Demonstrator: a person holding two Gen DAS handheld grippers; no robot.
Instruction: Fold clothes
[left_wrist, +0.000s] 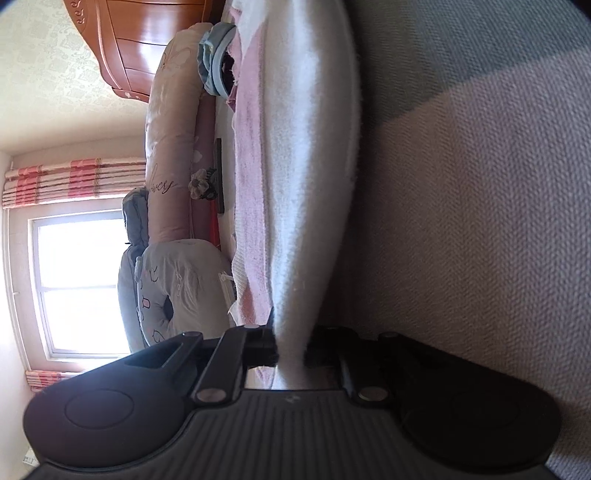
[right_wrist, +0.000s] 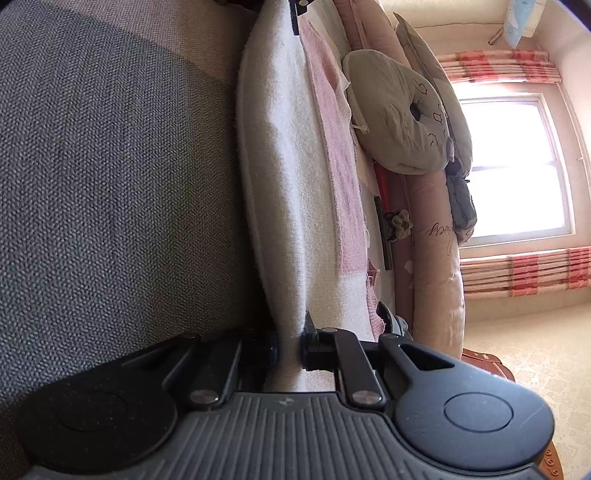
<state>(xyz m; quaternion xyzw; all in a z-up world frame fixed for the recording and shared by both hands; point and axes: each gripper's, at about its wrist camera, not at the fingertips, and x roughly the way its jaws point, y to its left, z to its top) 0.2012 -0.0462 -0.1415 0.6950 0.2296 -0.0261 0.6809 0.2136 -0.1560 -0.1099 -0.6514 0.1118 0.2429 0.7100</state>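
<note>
A white and pink knitted garment (left_wrist: 303, 166) is stretched taut between my two grippers, just above the grey woven bed cover (left_wrist: 480, 221). My left gripper (left_wrist: 290, 350) is shut on one end of it, the cloth bunched between the black fingers. In the right wrist view the same garment (right_wrist: 291, 184) runs up the frame from my right gripper (right_wrist: 290, 349), which is shut on its other end. The left gripper's black tip (right_wrist: 295, 11) shows at the far end of the garment, at the top of that view.
Cushions and a long pink bolster (left_wrist: 170, 147) lie beyond the garment, with a printed round cushion (right_wrist: 399, 122) beside them. A wooden headboard (left_wrist: 147, 40) stands behind. A bright window (right_wrist: 513, 166) with striped red curtains fills the far wall.
</note>
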